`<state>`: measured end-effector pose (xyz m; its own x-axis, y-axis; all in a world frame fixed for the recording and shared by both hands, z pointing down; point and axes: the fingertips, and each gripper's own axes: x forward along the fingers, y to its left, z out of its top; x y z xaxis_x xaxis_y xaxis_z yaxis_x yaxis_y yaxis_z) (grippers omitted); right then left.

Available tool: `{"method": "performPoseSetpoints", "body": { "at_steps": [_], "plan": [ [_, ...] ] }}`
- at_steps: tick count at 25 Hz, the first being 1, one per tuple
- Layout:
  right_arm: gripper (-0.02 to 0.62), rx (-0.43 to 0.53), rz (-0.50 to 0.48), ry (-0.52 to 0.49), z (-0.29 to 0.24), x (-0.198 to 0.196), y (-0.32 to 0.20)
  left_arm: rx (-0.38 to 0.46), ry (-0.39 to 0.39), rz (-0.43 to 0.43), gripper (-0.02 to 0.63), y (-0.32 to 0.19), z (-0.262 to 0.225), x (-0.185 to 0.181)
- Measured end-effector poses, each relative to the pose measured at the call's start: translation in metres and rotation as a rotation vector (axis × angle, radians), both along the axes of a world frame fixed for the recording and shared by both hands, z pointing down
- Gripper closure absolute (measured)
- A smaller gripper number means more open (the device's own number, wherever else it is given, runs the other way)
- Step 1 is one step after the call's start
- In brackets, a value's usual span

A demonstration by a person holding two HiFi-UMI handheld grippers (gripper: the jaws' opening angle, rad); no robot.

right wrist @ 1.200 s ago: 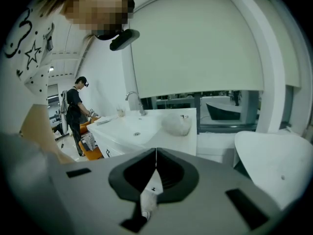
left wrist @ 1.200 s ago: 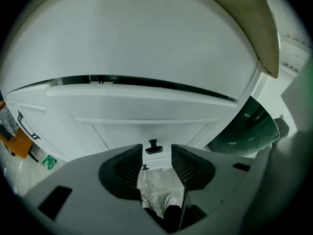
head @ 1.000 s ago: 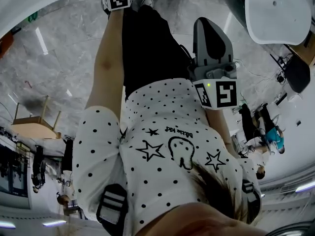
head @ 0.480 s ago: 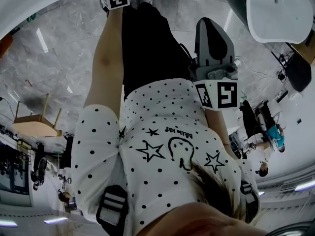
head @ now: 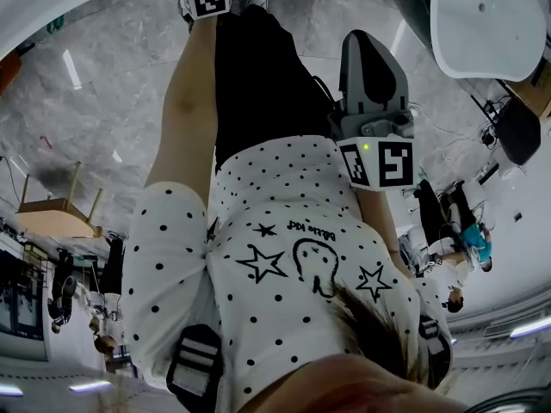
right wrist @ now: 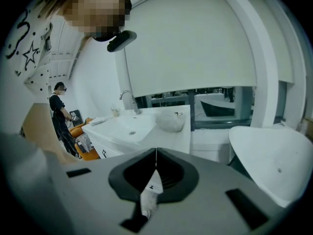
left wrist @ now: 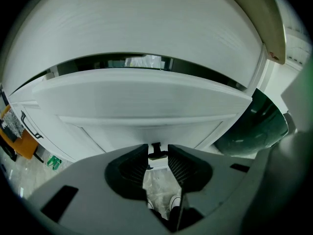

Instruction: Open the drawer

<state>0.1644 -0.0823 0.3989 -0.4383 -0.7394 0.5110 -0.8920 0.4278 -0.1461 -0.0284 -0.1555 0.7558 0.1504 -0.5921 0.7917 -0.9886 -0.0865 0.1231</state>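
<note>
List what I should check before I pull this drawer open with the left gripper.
1. Drawer handle between the left gripper jaws: ok. The jaws have just been closing.
2. Pads pressing firmly on the handle: cannot tell.
3. Jaws pointed at the drawer front: ok.
4. Right gripper jaws together, empty and away from the drawer: ok.
5. Free space behind for the pull: cannot tell.

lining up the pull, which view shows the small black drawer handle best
The left gripper view: the small black drawer handle sits close ahead on the white drawer front. The head view does not show it; the right gripper view shows no handle clearly.
</note>
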Motion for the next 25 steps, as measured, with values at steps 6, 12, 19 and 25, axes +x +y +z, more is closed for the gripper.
{"method": "performPoseSetpoints", "body": {
  "at_steps": [6, 12, 19, 25],
  "plan": [
    [0.581, 0.006, -0.009, 0.004, 0.000, -0.001, -0.001, 0.001, -0.001, -0.002, 0.479, 0.005, -0.002, 0.000],
    [0.581, 0.018, -0.009, 0.006, -0.004, 0.000, -0.007, -0.013, -0.003, -0.007, 0.480, 0.016, -0.001, 0.000],
    [0.581, 0.017, -0.015, 0.006, -0.006, -0.012, -0.008, -0.010, 0.009, 0.007, 0.480, 0.026, -0.004, -0.005],
    [0.581, 0.014, -0.043, 0.003, -0.003, -0.022, -0.010, -0.016, 0.022, 0.010, 0.482, 0.032, -0.003, -0.003]
  ]
}}
